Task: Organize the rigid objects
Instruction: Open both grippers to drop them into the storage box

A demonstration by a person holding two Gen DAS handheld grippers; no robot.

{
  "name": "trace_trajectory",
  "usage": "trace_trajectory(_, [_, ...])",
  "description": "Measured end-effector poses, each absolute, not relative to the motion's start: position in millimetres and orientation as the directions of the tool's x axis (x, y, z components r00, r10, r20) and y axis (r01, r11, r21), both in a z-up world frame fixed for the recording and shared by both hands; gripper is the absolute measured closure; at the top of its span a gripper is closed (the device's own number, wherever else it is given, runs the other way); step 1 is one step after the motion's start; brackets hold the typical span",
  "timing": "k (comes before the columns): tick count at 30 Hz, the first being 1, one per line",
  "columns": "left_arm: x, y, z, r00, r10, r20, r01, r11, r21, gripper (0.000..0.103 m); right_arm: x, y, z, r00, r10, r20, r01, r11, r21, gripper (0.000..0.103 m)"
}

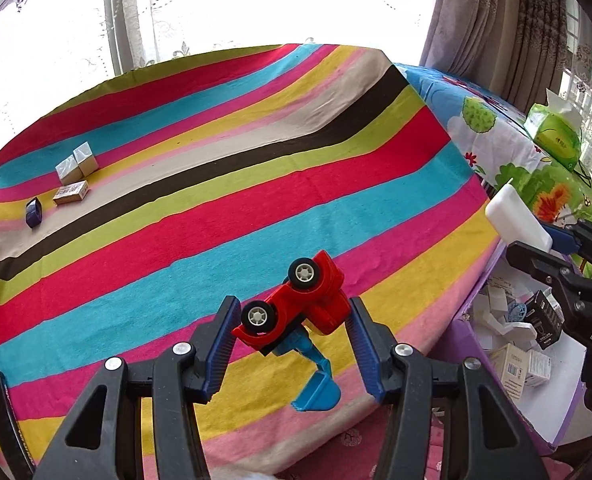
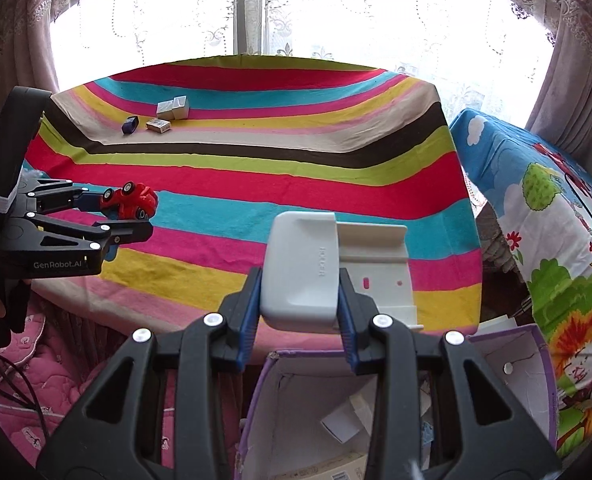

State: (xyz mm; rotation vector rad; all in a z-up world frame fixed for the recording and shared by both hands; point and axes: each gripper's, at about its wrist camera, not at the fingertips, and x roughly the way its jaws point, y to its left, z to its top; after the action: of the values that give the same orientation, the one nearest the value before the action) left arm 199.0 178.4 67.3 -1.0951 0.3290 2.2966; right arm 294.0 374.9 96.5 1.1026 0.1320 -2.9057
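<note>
left gripper (image 1: 290, 330) clamped on red plastic toy digger with blue scoop (image 1: 296, 304), above striped cloth (image 1: 216, 184) | right gripper (image 2: 299, 296) clamped on white plastic holder (image 2: 301, 264), above purple box (image 2: 527, 360) | placed: small cartons (image 1: 76, 164), blue tape roll (image 1: 33, 212) far left | left: box items remain

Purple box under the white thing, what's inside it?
The purple box holds small white cartons, a black carton and white packaging pieces. The right gripper covers the rest.
</note>
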Motion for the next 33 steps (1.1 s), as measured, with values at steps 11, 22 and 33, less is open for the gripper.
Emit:
trace_trajectory(11, [255, 283, 73, -0.260, 0.531, -0.807, -0.828, -0.552, -0.097, 0.048, 352, 455, 86, -0.675, 0.193, -0.712, -0.149, -0.981, -0.125, 0.064])
trace_trajectory(22, [316, 354, 56, -0.046, 0.596, -0.802, -0.940, -0.298, -0.167, 0.031, 390, 515, 73, -0.525, 0.365, -0.769, -0.351, -0.916, -0.196, 0.048])
trace_trajectory(33, [135, 174, 60, -0.477, 0.490, -0.730, -0.573, -0.803, -0.165, 0.000, 258, 395, 82, -0.650, 0.152, -0.744, -0.023, -0.983, -0.181, 0.021])
